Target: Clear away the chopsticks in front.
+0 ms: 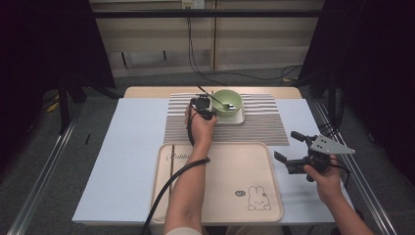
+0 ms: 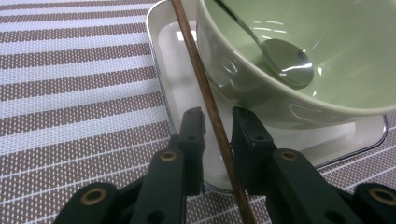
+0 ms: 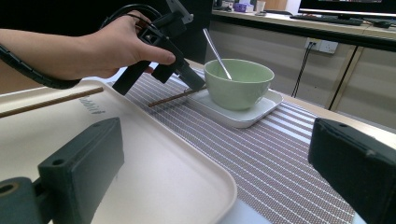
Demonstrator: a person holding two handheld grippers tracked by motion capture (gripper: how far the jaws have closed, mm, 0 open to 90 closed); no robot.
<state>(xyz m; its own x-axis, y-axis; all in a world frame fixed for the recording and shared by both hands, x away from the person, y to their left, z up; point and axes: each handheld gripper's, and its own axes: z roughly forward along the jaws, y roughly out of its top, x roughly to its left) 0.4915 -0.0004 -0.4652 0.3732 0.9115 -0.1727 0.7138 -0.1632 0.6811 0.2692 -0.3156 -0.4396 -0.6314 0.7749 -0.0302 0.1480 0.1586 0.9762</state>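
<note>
On the left half of the cream plastic tray [image 1: 220, 196] a thin dark-brown wooden chopstick [image 1: 172, 164] lies lengthwise near the left rim, beside cursive lettering; a small rabbit drawing marks the tray's near right corner. Just past the tray's far edge lies a brown-and-white striped woven placemat [image 1: 259, 125]. Over the mat the left hand [image 1: 199, 128] holds the left gripper [image 2: 218, 122], its black jaws nearly closed around a second slim brown wooden chopstick [image 2: 205, 98]. That stick runs straight up between the jaws, lying against the pad on its left with a narrow gap on the other side; its shaft crosses the rim of a white rounded-square dish [image 2: 163, 88]. In the right gripper view one end of it reaches out over the mat. On the dish stands a pale green glossy ceramic bowl [image 3: 239, 83] with a shiny metal spoon [image 2: 280, 53] resting inside, handle leaning toward the left. Farther right, above the pale blue tabletop [image 1: 132, 147] beside the tray, the right hand [image 1: 327, 182] holds the right gripper [image 1: 289, 148], its jaws spread wide apart, with nothing between them.
</note>
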